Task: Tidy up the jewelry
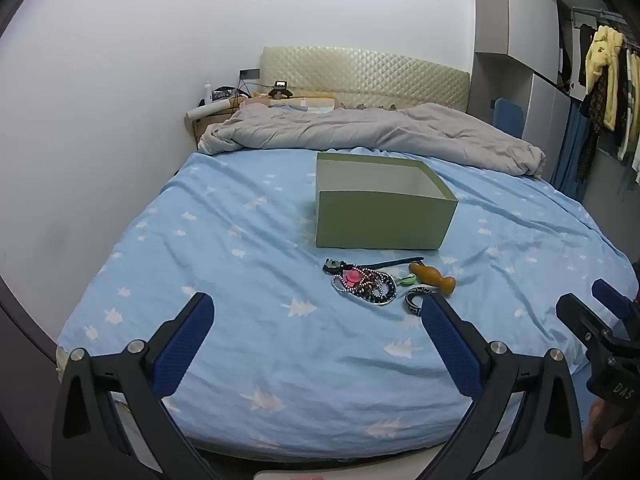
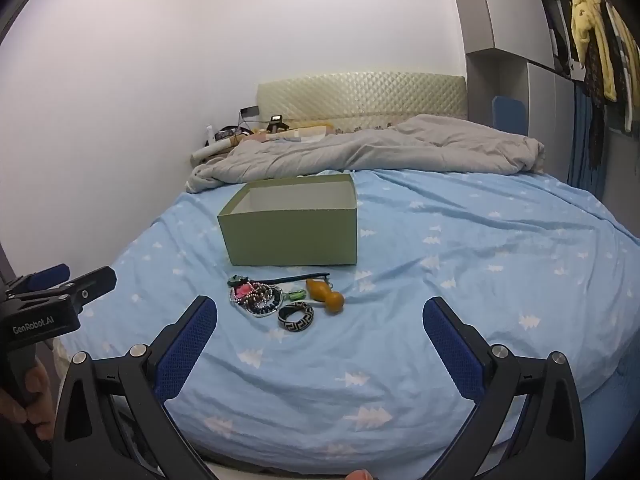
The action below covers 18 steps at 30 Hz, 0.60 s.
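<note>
A pile of jewelry lies on the light blue bedsheet: tangled bead necklaces with a pink piece, a black-and-white patterned bangle, an orange wooden gourd and a dark strap. Just behind it stands an open green box, its inside showing white. My left gripper is open, short of the pile and to its left. My right gripper is open too, nearer than the pile and to its right. Nothing is between either pair of fingers.
A crumpled grey duvet lies across the bed behind the box, before a quilted headboard. A wall runs along the left. Grey cabinets and hanging clothes stand at the right. A hand holds the left gripper's handle.
</note>
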{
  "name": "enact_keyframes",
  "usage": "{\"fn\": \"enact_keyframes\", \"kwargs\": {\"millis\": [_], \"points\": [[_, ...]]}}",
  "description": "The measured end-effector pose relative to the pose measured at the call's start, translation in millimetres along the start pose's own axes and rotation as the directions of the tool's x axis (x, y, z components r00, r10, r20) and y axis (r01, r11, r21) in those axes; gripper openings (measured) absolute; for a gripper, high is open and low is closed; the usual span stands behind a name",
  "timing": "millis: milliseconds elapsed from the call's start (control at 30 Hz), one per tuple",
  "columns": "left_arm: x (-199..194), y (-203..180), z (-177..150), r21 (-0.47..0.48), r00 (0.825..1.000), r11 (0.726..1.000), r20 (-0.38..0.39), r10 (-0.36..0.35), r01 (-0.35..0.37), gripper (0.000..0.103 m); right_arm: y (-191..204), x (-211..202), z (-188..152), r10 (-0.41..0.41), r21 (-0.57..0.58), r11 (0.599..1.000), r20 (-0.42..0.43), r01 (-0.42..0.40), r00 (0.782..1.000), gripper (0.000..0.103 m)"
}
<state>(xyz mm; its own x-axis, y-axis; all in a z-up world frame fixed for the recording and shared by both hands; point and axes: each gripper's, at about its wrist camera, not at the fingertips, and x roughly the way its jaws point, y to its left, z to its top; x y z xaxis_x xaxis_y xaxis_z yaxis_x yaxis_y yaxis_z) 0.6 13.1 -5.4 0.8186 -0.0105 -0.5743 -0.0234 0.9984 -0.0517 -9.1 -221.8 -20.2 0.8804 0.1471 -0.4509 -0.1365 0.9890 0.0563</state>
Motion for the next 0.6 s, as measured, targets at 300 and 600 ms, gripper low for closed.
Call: {"fn": "enact_keyframes", "kwargs": {"millis": [300,600], "points": [[-0.2,-2.9,-1.4,-0.003,1.0,1.0,-0.004,-0.005,0.005,0.103,-0.4,4.0,-2.3,0.007,0.005,1.0,-0.002,-0.007,1.0,0.103],[7.6,-5.6,-3.7,0.007,1.0,1.0,-0.023,-0.011,0.011,0.103,0.4,3.5,-2.6,0.002,0.022,1.0,0.016,-0.002,1.0,0.103]]}}
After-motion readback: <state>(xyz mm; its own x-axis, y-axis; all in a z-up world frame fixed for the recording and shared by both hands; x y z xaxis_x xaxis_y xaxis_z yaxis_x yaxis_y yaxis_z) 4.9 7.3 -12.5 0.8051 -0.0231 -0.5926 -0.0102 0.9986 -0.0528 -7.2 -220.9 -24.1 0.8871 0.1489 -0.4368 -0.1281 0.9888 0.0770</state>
